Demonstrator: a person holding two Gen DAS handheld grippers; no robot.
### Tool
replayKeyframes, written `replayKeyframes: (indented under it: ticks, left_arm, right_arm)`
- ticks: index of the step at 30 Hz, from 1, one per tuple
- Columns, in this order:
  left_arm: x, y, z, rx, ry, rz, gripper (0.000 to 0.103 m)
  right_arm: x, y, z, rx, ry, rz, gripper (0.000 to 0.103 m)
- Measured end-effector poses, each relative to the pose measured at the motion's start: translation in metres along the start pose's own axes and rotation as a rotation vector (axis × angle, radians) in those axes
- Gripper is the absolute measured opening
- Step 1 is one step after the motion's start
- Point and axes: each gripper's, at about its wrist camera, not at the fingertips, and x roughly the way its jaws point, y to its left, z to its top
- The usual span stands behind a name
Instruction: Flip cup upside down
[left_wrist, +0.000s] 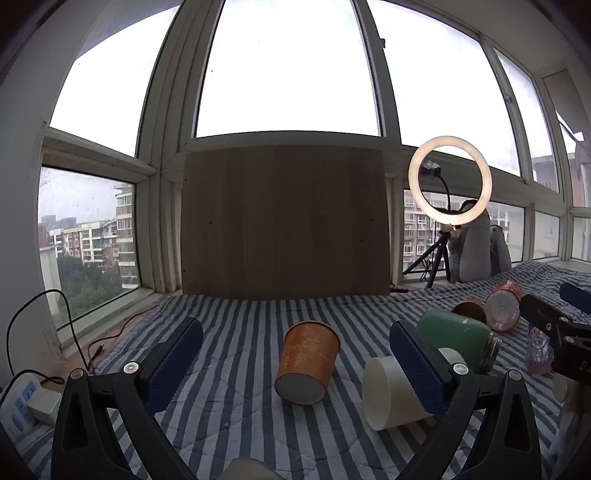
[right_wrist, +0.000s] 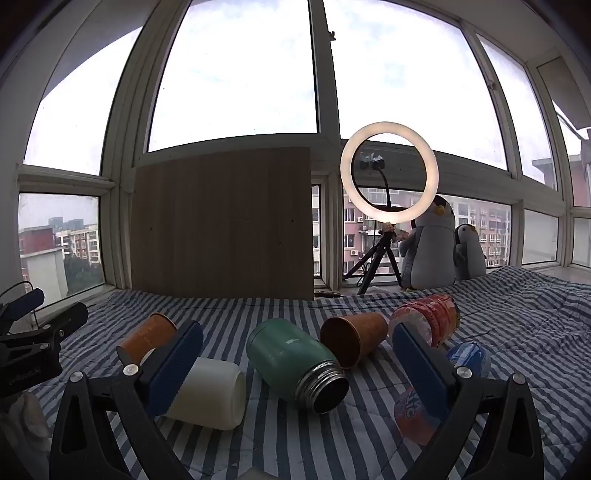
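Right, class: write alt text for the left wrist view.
An orange cup lies on its side on a striped blanket, between the open left gripper fingers. A white cup and green flask lie to its right; a wooden board stands behind.

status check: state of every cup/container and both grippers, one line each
left gripper: open, empty
right gripper: open, empty
near orange cup: on its side, base toward left camera
white cup: on its side
green flask: on its side, lid off, mouth open
far orange cup: on its side, mouth toward right camera
red-label cup: on its side
ring light: on
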Motion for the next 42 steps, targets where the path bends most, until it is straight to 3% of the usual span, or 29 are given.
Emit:
replayKeyframes:
  ticks: [4, 23, 42]
  left_arm:
    - [-0.004, -0.013, -0.002, 0.055, -0.008, -0.008, 0.103]
    - [-0.002, -0.010, -0.001, 0.045, 0.005, -0.031, 0.103]
    - [-0.001, -0.011, -0.004, 0.045, 0.007, -0.030, 0.103]
  right_arm:
    - [-0.001, -0.001, 0.000, 0.002, -0.007, 0.001, 0.102]
    - [-0.001, -0.002, -0.001, 0.001, 0.009, -0.062, 0.102]
    - [-0.006, -0.001, -0.001, -0.016, -0.014, -0.066, 0.102]
